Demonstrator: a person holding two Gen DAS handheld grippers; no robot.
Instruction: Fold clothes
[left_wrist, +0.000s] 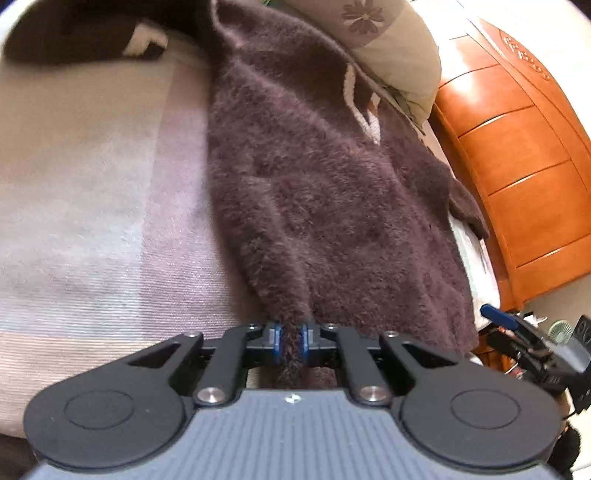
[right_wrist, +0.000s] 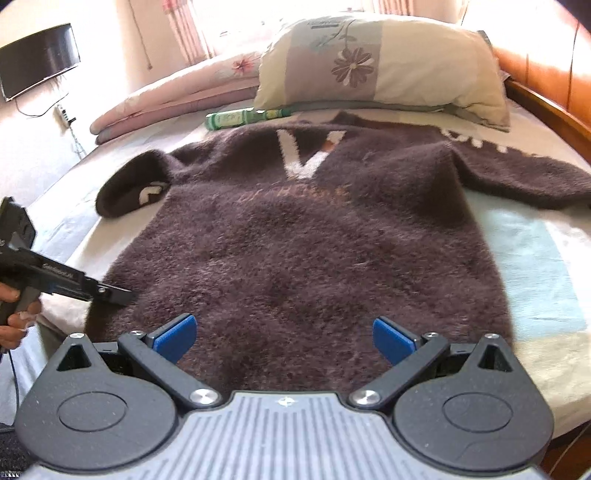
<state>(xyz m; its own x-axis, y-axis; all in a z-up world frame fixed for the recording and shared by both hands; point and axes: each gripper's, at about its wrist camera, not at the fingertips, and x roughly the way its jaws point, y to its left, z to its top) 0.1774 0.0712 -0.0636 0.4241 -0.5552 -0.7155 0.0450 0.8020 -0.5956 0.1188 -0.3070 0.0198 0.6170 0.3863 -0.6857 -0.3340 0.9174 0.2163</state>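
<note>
sweater (right_wrist: 295, 236) with white "v" flat on bed (right_wrist: 546, 251), left tongs (left_wrist: 291, 341) pinching its hem, right tongs (right_wrist: 284, 338) spread

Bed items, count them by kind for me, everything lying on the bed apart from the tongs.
Sweater: 1
Pillow: 1
Folded quilt: 1
Green bottle: 1
Total: 4
</note>
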